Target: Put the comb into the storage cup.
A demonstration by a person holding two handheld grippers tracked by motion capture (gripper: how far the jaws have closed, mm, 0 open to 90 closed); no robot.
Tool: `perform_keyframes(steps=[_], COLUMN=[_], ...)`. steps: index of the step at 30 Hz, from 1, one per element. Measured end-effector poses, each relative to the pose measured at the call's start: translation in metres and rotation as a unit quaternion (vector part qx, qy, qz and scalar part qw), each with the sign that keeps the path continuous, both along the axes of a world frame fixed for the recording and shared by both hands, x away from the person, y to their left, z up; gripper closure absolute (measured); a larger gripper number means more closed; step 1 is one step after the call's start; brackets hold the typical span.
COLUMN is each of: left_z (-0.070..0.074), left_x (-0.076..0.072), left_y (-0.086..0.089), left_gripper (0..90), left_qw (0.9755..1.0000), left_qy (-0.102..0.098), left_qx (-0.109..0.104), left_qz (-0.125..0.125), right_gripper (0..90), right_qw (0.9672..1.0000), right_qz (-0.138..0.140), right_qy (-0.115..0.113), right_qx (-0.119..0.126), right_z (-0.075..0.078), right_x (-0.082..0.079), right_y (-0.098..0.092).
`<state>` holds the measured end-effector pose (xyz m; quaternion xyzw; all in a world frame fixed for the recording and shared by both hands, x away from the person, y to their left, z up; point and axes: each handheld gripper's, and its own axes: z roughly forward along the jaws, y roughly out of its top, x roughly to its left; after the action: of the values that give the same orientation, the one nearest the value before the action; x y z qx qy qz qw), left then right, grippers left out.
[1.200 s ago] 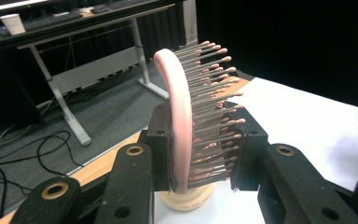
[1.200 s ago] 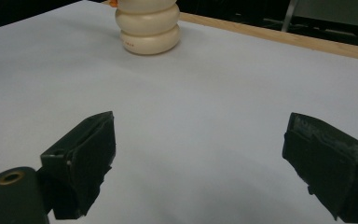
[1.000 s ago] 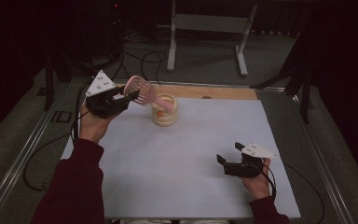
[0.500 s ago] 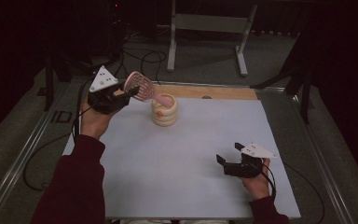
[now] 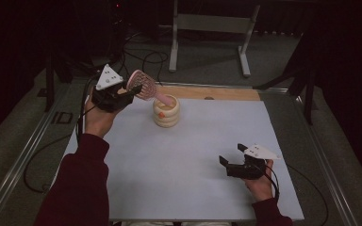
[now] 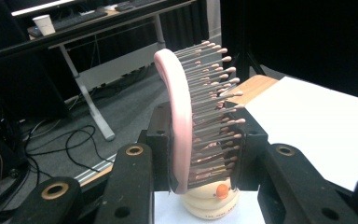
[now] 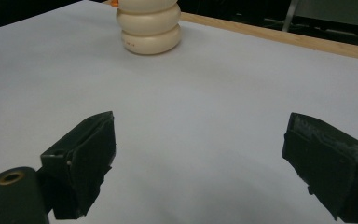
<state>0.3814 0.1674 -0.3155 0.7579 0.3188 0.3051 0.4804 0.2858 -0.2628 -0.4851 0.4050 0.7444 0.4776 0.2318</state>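
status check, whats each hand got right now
Left tongs shut on pink hairbrush, handle end in cream ringed holder. Right tongs open, empty, low over white table. Nothing in the way.

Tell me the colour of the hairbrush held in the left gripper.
Pink hairbrush, with pink-tipped bristles; the left gripper view shows it best.

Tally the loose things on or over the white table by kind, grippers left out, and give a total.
Hairbrush: 1, pink, clamped in the left gripper, handle end in the holder.
Holder: 1, cream, ribbed, standing on the table.
Total: 2.
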Motion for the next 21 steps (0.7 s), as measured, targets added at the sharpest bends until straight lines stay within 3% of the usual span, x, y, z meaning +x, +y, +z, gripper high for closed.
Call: perform_keyframes(steps=[21], left_z=[-0.0056], left_x=[0.008], left_y=[-0.0045], left_gripper=[66.8], left_qw=[0.9998], left_qy=[0.007], left_qx=[0.01], left_qz=[0.018], right_gripper=[9.6], right_qw=[1.0], right_qz=[0.0], right_qy=[0.001], right_qx=[0.0], right_z=[0.0004], right_x=[-0.0001], right_y=[-0.0004])
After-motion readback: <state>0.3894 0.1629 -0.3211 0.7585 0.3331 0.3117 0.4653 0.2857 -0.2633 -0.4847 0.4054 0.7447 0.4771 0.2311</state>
